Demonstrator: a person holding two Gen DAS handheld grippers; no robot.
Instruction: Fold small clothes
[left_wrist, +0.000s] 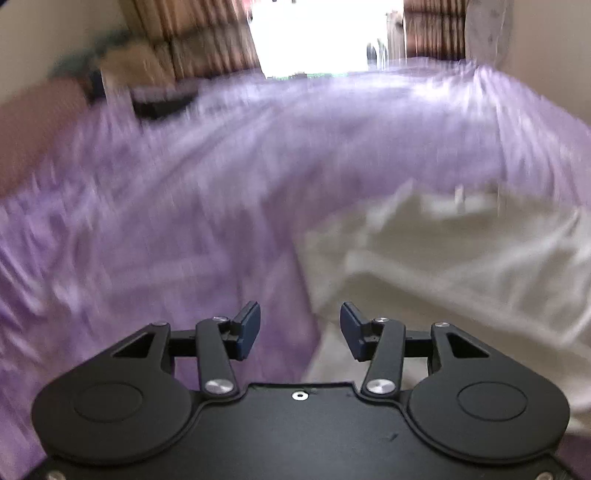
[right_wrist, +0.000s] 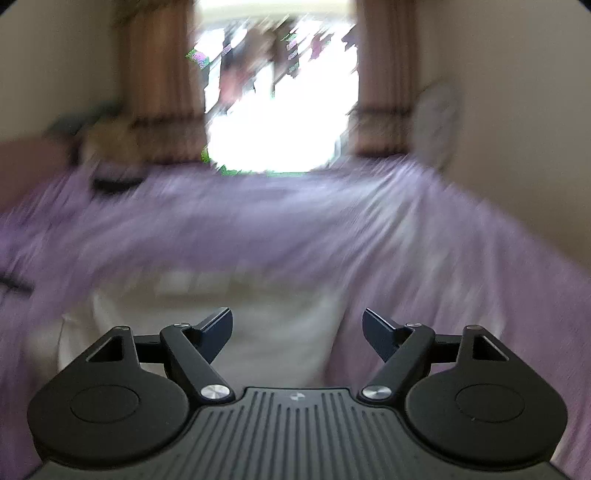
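My left fingers (left_wrist: 300, 330) are spread and empty, and my right fingers (right_wrist: 297, 334) gape wider, nothing between them either. The cream garment (left_wrist: 443, 266) lies on the purple bedsheet (left_wrist: 166, 184), at 1 o'clock off my left, 11 o'clock off my right. Everything's blurred, so I read this as between folds: next I must pick 2 edges to pinch.

Right tongs (right_wrist: 297, 332) gape empty above a pale garment (right_wrist: 266, 332) — blurred — on a purple bedspread (right_wrist: 461, 258).
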